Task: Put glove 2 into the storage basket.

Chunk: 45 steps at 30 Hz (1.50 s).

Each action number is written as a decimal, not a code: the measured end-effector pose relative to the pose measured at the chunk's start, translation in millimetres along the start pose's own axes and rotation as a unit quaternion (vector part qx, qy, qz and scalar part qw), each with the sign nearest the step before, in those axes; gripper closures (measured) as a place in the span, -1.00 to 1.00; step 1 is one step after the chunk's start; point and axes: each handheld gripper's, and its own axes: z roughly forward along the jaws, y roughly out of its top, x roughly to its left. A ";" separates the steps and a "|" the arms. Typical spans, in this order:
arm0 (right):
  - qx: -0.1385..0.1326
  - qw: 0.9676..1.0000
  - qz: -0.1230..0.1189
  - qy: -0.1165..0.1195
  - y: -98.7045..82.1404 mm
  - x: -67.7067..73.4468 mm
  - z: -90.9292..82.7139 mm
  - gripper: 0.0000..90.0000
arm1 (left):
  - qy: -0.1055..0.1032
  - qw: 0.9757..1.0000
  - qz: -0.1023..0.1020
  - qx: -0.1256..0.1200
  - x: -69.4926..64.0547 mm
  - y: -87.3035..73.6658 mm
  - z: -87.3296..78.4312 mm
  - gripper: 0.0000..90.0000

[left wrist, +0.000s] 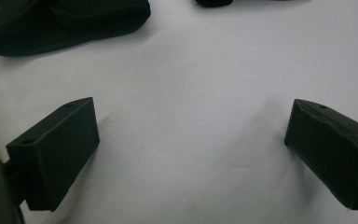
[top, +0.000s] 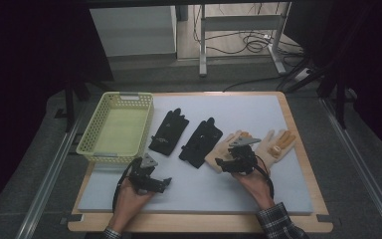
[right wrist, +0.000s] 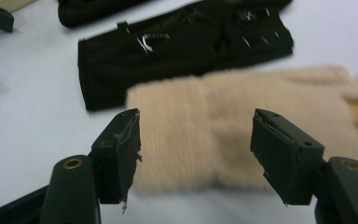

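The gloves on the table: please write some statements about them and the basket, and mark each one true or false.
1. The yellow basket holds a glove. False: no glove lies in it.
2. Two black gloves lie right of the basket. True.
3. The right hand-held gripper is open over a beige glove. True.
4. The left hand-held gripper grips a black glove. False: it is open over the bare mat.

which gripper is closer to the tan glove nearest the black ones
Right. The right gripper hovers over the tan glove cuff, jaws open. The left gripper rests on the mat, off to its left.
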 end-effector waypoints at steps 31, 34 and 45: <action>0.069 0.997 -0.029 -0.020 65.9 1.9 103.3 -0.21 | 0.000 1.000 0.000 0.000 0.0 0.0 0.1 -0.94; 0.069 0.997 -0.025 -0.021 65.2 2.6 101.0 0.29 | 0.000 1.000 0.000 0.000 0.0 0.0 0.1 -0.94; 0.058 0.997 -0.043 -0.008 67.9 6.7 92.5 0.72 | 0.000 1.000 0.000 0.000 0.1 -0.1 0.1 -0.94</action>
